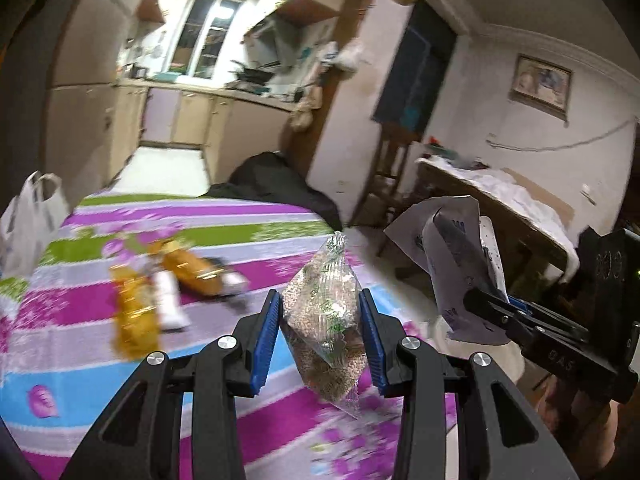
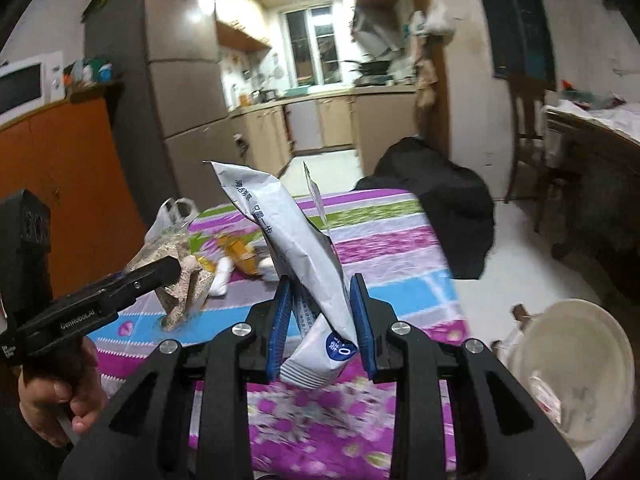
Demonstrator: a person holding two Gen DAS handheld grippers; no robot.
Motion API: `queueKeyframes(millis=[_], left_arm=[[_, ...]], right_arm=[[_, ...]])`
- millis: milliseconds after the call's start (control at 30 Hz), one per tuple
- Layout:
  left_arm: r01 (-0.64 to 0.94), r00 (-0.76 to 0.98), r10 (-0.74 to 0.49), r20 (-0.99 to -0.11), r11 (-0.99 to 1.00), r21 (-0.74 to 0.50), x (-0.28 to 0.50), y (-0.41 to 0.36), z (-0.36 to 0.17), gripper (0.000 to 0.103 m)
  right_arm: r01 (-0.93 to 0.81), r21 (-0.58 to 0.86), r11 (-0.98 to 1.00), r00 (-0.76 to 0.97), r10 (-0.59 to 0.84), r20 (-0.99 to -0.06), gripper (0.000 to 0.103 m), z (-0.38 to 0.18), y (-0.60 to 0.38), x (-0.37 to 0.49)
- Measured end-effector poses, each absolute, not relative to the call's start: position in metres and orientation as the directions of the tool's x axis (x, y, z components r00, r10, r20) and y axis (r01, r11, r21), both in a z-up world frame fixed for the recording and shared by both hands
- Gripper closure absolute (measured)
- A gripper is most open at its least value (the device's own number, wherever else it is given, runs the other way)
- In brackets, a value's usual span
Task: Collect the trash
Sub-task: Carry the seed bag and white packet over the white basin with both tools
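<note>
Carry step, both loads lifted off the bench. Left tongs clenched on clear pellet bag; right tongs clenched on grey pouch. Yellow wrappers left mid-bench. Next: likely drop into white bin off right edge.

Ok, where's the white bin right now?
In the right wrist view the bin sits on the floor at lower right, off the table edge, right of the right gripper holding the grey pouch.
</note>
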State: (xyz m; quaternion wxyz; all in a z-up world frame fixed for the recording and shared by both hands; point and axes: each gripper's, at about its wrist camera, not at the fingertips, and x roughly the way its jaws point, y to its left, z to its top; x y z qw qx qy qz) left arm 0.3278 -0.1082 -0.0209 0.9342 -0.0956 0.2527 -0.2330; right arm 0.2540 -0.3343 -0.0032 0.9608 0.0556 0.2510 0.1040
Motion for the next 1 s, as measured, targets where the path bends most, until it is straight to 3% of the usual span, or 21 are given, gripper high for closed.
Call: queueKeyframes(millis=[567,1000], left_arm=[[0.642,0.621,-0.682,-0.387,0.725,-0.247,0.331,-0.338,0.009,0.063],[0.718,0.496,-0.745,-0.447,0.641,-0.271,0.35,-0.475,-0.028,0.063]], right_arm=[[0.194,0.159,0.968,0.889,-0.105,-0.445,0.074,0.009,-0.506,0.186],[0.377,0.158,0.913,0.801,-0.235,-0.55,0.074,-0.025,-0.594,0.177]])
